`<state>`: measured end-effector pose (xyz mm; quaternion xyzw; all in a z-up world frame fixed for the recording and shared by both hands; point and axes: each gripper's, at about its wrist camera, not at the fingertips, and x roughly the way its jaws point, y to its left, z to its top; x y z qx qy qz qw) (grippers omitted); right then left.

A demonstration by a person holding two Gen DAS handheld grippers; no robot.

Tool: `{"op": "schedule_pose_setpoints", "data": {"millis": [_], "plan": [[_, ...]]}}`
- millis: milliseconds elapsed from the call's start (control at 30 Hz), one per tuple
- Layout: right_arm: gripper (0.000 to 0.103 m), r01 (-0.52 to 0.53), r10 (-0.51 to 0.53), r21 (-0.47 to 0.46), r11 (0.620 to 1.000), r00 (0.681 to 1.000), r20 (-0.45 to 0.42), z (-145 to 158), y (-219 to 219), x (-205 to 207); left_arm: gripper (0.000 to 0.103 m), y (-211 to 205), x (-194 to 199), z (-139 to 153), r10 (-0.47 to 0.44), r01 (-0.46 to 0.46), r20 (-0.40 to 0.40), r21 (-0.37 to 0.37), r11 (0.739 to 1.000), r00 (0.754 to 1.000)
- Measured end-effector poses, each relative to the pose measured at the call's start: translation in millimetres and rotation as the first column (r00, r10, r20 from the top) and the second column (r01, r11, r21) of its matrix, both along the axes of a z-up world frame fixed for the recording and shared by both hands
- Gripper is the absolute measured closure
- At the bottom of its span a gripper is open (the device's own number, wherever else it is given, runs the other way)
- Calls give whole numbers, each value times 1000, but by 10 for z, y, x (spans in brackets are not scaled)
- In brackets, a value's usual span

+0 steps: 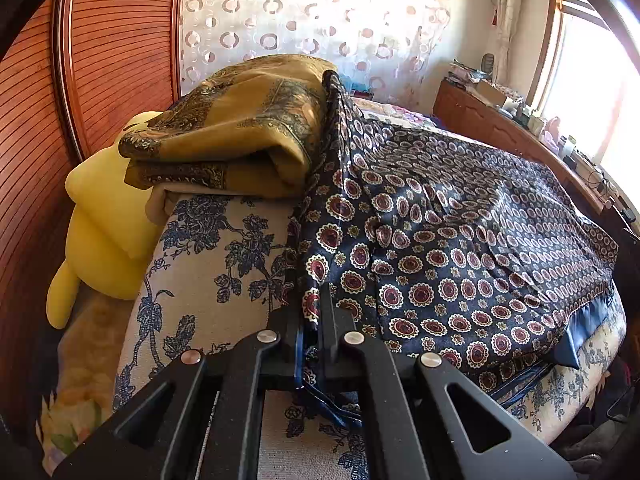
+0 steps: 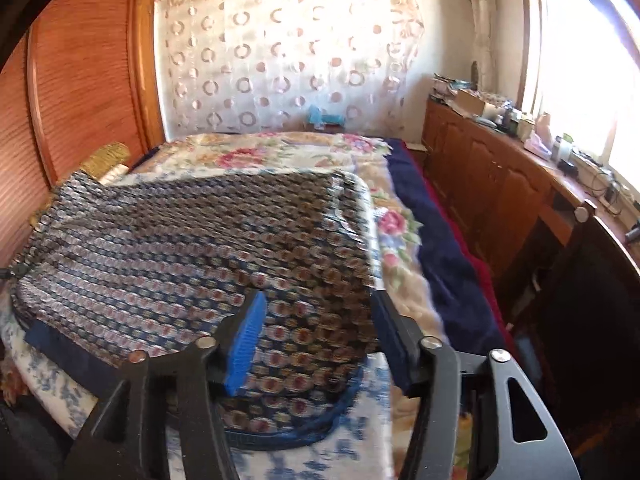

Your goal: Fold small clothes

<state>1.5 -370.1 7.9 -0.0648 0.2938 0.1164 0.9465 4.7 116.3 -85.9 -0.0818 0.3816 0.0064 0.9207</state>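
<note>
Cloth: the patterned garment lies flat on the bed; I judge it light, limp, slippery.
Left gripper: clamped on its near hem.
Right gripper: spread, cloth between, unpinched.
Hold: I'd pinch hemmed corners.

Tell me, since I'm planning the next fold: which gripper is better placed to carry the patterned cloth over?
Left. The left gripper is shut on an edge of the navy patterned cloth, while the right gripper stands open above it, gripping nothing.
</note>
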Motion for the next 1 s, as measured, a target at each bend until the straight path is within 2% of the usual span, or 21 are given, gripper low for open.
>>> {"op": "schedule_pose_setpoints", "data": {"millis": [167,300,400,433,467,533,633,700,733,800,900,1000], "plan": [[35,-80,80,4,997,995,-57,-278,274,-37,100,-35,14,-13,0,0,-5,1,1000,1000],[35,-143,147,42,989,984,-101,-431,509,-28,99,-55,26,-16,3,-3,-7,9,1000,1000],[35,-181,184,30,983,975,-128,-558,701,-25,99,-70,31,-18,3,-3,-8,15,1000,1000],[35,-189,189,18,982,972,-139,-599,746,-21,91,-72,31,-18,4,-4,-10,19,1000,1000],[35,-193,191,2,981,970,-147,-624,779,-18,76,-73,27,-14,-4,4,-7,14,1000,1000],[35,-194,188,-29,981,971,-146,-632,823,-35,62,-79,16,-2,-10,10,-1,6,1000,1000],[34,-194,186,-29,980,966,-180,-687,817,47,60,-83,20,19,-24,24,-12,6,1000,1000],[34,-197,188,-33,980,965,-181,-655,827,17,37,-71,-13,57,-27,27,8,2,1000,1000],[34,-198,188,-42,979,965,-181,-648,837,39,22,-58,-50,96,-23,23,31,-4,1000,999],[31,-202,187,-67,977,966,-180,-666,870,19,21,-21,-87,155,-8,8,50,-13,1000,999],[20,-189,172,-86,978,970,-170,-742,953,-8,21,36,-102,170,25,-24,49,-11,1000,998],[18,-179,164,-80,980,972,-166,-765,935,-16,20,83,-77,106,48,-48,17,-7,999,999]]}}
